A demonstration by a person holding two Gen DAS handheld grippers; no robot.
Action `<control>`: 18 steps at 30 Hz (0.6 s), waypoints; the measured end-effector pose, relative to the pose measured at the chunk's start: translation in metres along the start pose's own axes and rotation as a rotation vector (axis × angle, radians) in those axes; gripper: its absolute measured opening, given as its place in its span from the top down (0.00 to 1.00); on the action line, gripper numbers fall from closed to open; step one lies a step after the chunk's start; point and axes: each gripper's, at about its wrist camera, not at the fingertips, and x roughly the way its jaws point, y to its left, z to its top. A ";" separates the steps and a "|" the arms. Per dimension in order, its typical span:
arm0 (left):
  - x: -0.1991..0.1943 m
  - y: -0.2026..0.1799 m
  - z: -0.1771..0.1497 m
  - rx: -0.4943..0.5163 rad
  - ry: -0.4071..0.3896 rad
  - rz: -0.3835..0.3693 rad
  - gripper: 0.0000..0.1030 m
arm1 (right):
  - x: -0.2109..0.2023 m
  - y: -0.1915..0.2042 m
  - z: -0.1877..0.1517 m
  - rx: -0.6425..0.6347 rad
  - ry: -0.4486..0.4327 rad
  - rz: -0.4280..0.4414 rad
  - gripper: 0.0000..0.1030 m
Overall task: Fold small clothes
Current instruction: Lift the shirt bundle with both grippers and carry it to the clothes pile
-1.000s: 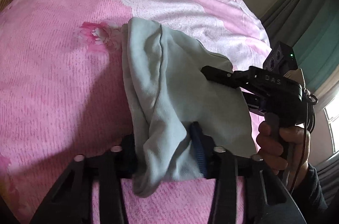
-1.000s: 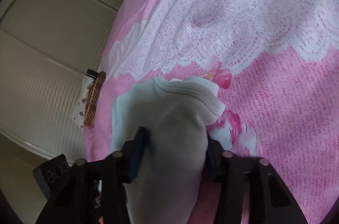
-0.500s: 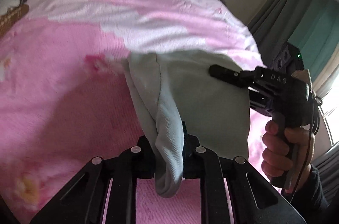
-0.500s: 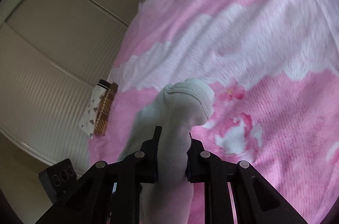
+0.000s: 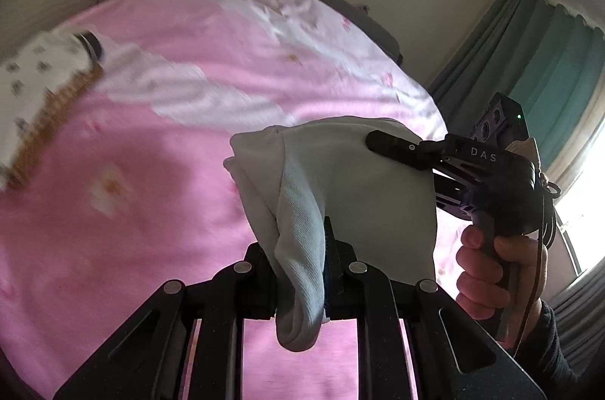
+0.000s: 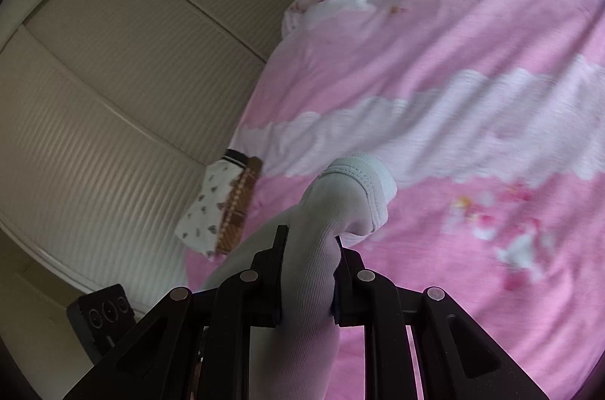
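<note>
Right hand-held gripper pinching garment, curtain left-view only

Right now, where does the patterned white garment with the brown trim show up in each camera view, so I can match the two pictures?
Left wrist view: the patterned white garment lies at the far left edge, on the pink bedspread, blurred.
Right wrist view: the same garment lies left of centre, at the bedspread's edge by the cream panelled wall.
Shared landmark: the pale garment gripped in both tools.
</note>
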 end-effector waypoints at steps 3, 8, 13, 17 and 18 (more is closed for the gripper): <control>-0.025 0.031 0.024 -0.009 -0.032 0.023 0.83 | 0.031 0.040 0.014 -0.037 0.012 0.027 0.82; -0.078 0.100 0.089 -0.010 -0.116 0.104 0.83 | 0.105 0.121 0.051 -0.113 0.022 0.093 0.82; -0.117 0.180 0.161 -0.017 -0.184 0.163 0.82 | 0.183 0.204 0.090 -0.181 -0.028 0.193 0.82; -0.116 0.246 0.188 0.007 -0.156 0.230 0.82 | 0.259 0.232 0.106 -0.126 -0.026 0.256 0.82; -0.109 0.267 0.186 -0.013 -0.125 0.236 0.82 | 0.279 0.231 0.104 -0.110 -0.008 0.249 0.82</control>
